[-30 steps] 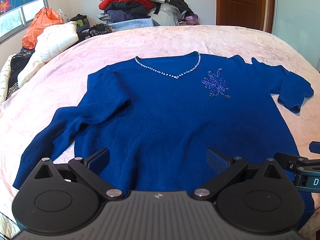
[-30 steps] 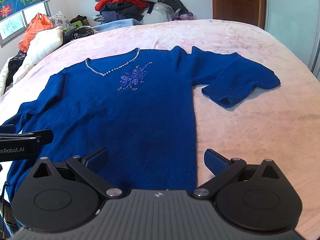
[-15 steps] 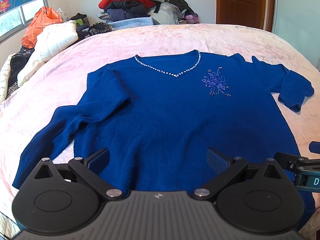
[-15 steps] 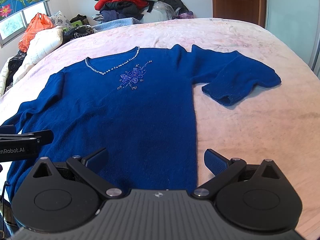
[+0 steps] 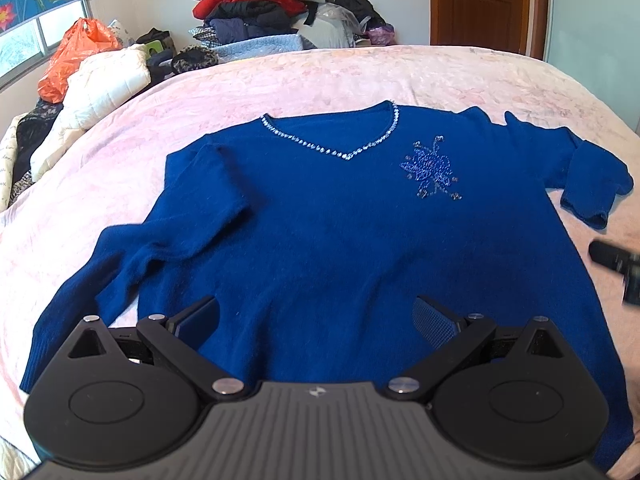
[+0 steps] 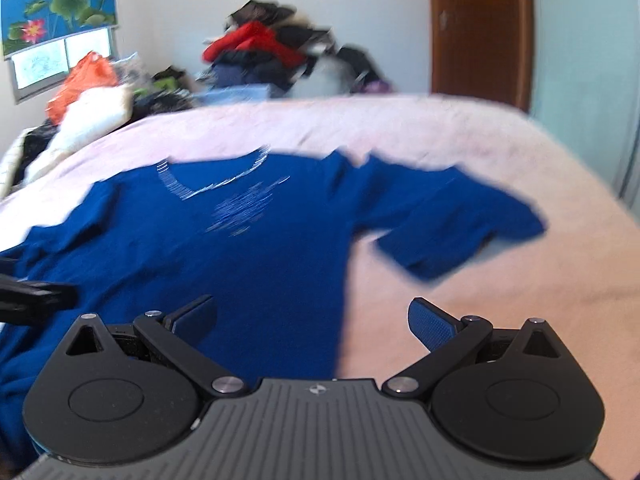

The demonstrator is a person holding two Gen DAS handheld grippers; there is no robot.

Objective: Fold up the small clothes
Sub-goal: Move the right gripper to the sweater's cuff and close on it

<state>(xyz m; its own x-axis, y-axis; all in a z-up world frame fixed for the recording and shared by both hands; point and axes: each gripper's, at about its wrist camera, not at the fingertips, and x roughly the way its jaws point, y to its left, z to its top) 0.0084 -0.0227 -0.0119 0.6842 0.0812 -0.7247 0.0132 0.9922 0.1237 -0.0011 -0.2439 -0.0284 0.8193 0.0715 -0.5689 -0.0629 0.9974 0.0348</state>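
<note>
A dark blue V-neck sweater (image 5: 328, 232) with a beaded neckline and a beaded flower on the chest lies flat, face up, on a pink bedspread (image 5: 280, 80). Its left sleeve (image 5: 132, 256) stretches toward the near left. Its right sleeve (image 6: 452, 220) is folded back on itself. My left gripper (image 5: 316, 316) hovers open over the sweater's hem, nothing between its fingers. My right gripper (image 6: 312, 316) is open above the hem's right edge, and its view is blurred by motion. Part of the right gripper (image 5: 616, 264) shows at the left view's right edge.
A heap of clothes (image 5: 264, 8) is piled beyond the bed's far edge. A white padded jacket (image 5: 96, 96) and an orange plastic bag (image 5: 76, 56) lie at the far left. A wooden door (image 5: 484, 4) stands at the back right. Bare bedspread (image 6: 520, 280) lies right of the sweater.
The right gripper has lifted and tilted up, so its view is blurred and shows more wall. In the left view it has risen at the right edge. The left gripper has barely moved.
</note>
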